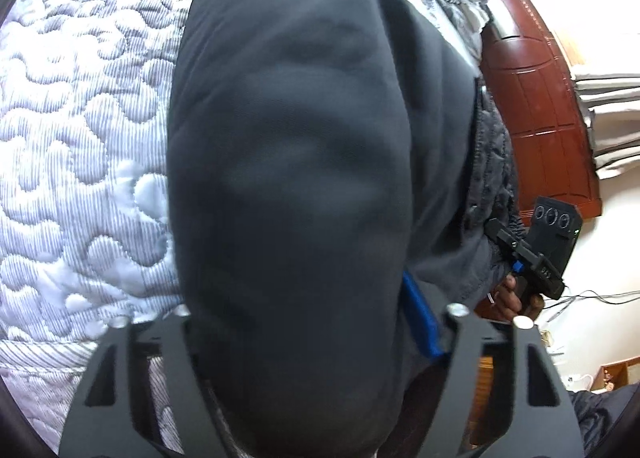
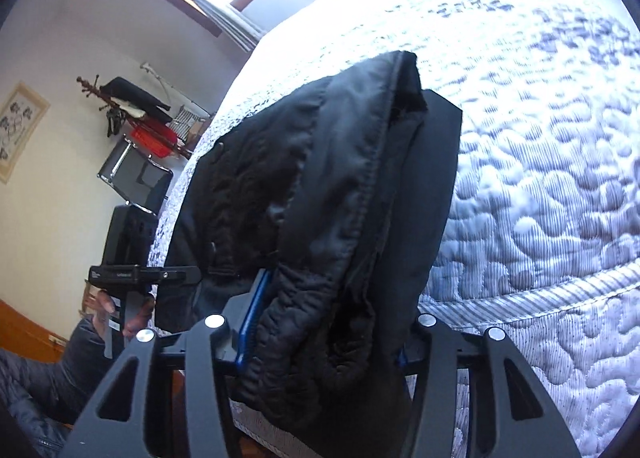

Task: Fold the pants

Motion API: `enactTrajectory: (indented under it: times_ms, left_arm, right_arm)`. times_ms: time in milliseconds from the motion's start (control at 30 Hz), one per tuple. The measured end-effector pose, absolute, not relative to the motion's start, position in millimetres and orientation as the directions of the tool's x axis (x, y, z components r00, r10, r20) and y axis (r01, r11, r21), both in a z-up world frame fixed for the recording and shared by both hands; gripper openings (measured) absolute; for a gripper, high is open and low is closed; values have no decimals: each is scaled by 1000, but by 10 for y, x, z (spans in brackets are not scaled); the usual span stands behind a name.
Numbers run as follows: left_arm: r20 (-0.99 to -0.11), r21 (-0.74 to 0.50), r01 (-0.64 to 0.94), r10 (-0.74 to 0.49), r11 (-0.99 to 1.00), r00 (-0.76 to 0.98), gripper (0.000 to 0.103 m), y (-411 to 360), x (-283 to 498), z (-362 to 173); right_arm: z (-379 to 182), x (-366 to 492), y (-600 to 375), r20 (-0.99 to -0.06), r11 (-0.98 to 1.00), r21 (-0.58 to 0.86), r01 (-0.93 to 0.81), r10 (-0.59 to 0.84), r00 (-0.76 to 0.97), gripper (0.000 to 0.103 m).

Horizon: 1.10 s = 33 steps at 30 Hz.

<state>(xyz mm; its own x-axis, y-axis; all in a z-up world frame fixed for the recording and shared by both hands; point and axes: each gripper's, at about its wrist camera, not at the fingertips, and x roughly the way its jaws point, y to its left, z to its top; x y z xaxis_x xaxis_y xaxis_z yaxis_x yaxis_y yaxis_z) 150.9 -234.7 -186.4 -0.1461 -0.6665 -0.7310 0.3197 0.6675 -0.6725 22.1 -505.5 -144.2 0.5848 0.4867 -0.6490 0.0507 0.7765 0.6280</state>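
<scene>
The left gripper [image 1: 304, 338] points steeply down, its jaws clamped on dark cloth that fills the gap between them. The right gripper [image 2: 320, 342] tilts down likewise, jaws pinching bunched dark fabric. A hand [image 1: 516, 298] grasps the right gripper's handle.

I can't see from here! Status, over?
Left tool and right tool both clamped on dark pants. Pants lifted over quilted bed. Nothing blocking, over.

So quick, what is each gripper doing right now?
Left gripper: closed on the dark padded fabric pants.
Right gripper: closed on the same pants.
</scene>
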Motion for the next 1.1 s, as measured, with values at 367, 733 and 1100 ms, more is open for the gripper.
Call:
enactTrajectory:
  times_ms: [367,733,1100]
  left_arm:
    - [-628,-755,345,-766,557,-136,31,-2338,1493,-1791]
    - [-596,-744,414,-801,524,-57,27,-2349,1628,-1719]
    - [-590,-692,466,-804,551,76,28,-2258,2092,-1365]
  right_arm:
    - [-1267,245,-5136,-622,788,615,31,462,632,47]
    - [-1019,347,-5261,-585,805,593,-9,439,682,44]
    - [-720,1017,-5291,-538,818,568,-88,451,712,44]
